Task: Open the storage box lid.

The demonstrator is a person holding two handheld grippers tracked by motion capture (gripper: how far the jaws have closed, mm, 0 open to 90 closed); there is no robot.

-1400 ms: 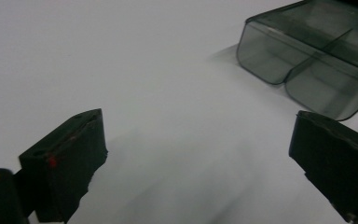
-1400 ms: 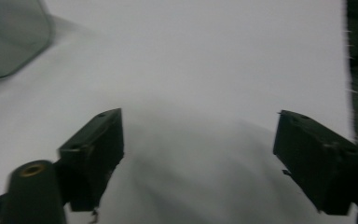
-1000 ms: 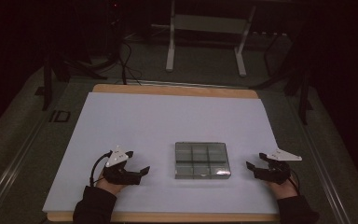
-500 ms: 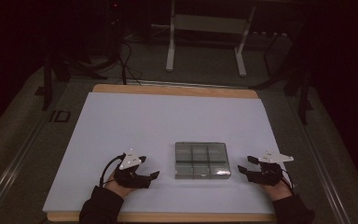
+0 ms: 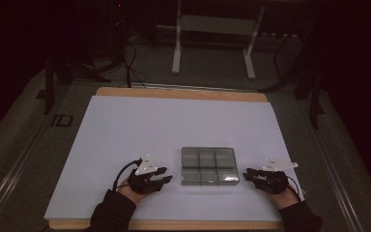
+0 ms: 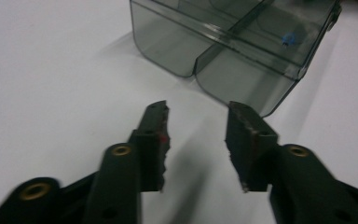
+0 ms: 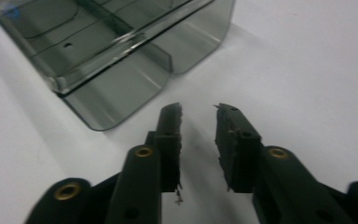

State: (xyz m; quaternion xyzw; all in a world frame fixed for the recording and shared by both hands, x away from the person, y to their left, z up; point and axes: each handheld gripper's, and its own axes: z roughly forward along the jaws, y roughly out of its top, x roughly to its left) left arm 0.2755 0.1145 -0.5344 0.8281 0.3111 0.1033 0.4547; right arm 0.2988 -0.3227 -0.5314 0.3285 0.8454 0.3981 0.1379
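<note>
A smoky clear plastic box [image 5: 209, 166] with several compartments lies on the white sheet near the front of the table. My left gripper [image 5: 166, 180] rests on the sheet just left of the box, pointing at its left side. My right gripper [image 5: 247, 175] sits just right of the box and points at its right side. In the left gripper view the jaws [image 6: 198, 109] stand apart with bare sheet between them, the box [image 6: 223, 51] a little ahead. The right gripper view shows the same: jaws [image 7: 199, 109] apart, box [image 7: 112, 51] ahead. Both pairs have just been closing on nothing. A small blue speck [image 6: 286, 38] shows inside the box.
The white sheet [image 5: 174, 125] covers most of a wooden tabletop [image 5: 183, 92]. Behind the table stand a light metal frame [image 5: 212, 43] and dark cables [image 5: 125, 58] on the floor. Broad bare sheet lies beyond the box.
Both hands have drawn inward toward the box, the left moving right and the right moving left. Both pairs of jaws stand narrower than before.
</note>
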